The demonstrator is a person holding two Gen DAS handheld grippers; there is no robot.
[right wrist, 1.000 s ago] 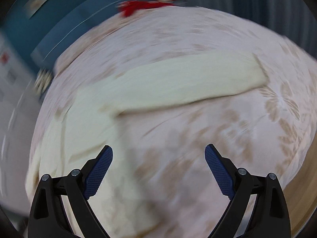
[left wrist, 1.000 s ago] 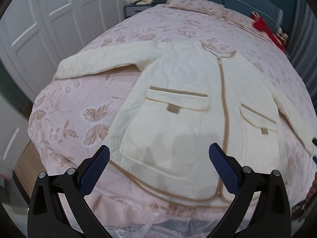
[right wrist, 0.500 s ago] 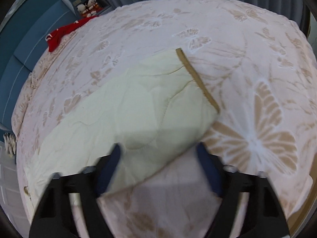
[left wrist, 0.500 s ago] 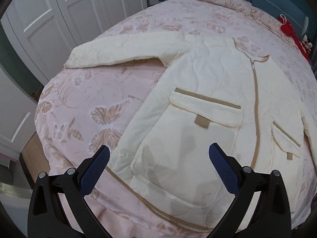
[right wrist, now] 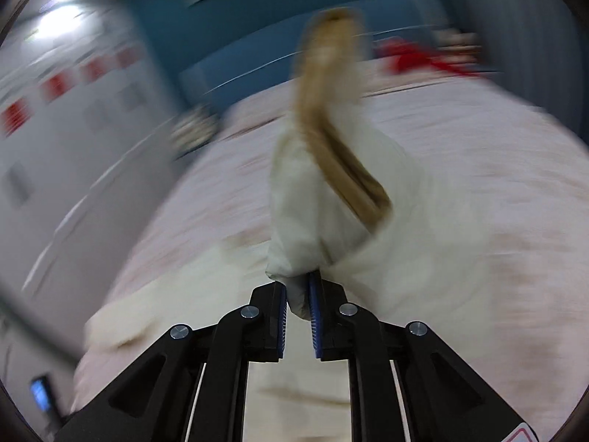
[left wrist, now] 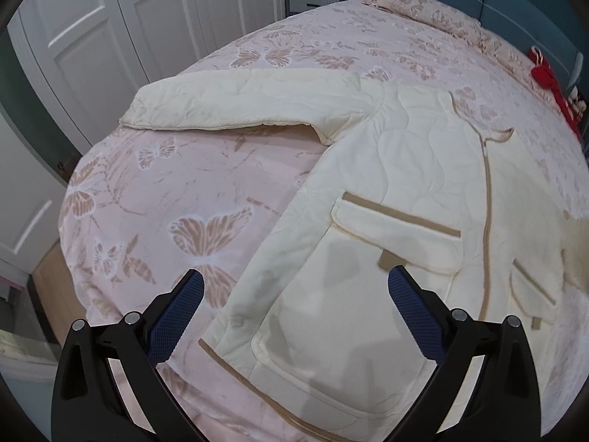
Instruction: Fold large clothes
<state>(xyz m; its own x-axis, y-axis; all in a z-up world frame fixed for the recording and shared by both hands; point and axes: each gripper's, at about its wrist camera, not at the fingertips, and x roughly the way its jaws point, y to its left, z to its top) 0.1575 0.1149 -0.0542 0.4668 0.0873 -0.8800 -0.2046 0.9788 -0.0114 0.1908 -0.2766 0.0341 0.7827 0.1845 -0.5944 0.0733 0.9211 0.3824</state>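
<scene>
**K:** Jacket lies face up on the bed, zip closed, hem toward the camera. Left sleeve is stretched out flat toward the wardrobe doors. Right sleeve is off the bed, cuff trim hanging above the claw.

**M:** Claw states?

**K:** Right gripper is clamped on the right sleeve, cream fabric pinched between the blue pads. Left gripper has its jaws wide apart, nothing in them, hovering over the hem corner and the big pocket.

**M:** Right view is heavily blurred. Can you tell where the sleeve is heading?

**K:** No. My read: sleeve fold-in, first of several, so the task is early.

**M:** How to do it clean?

**K:** Carry the sleeve across the chest and lay it down parallel to the zip, not diagonal. Keep it low so the shoulder doesn't drag the body off square. Quilted fabric is bulky, so it will probably spring back; press before letting go.

**M:** Left claw?

**K:** Use it as an anchor on the body near the pocket while the right one pulls. Otherwise the whole jacket may slide on that smooth bedspread.

**M:** Risk?

**K:** Grip looks shallow, only a small bunch held. It could slip mid-swing.
</scene>
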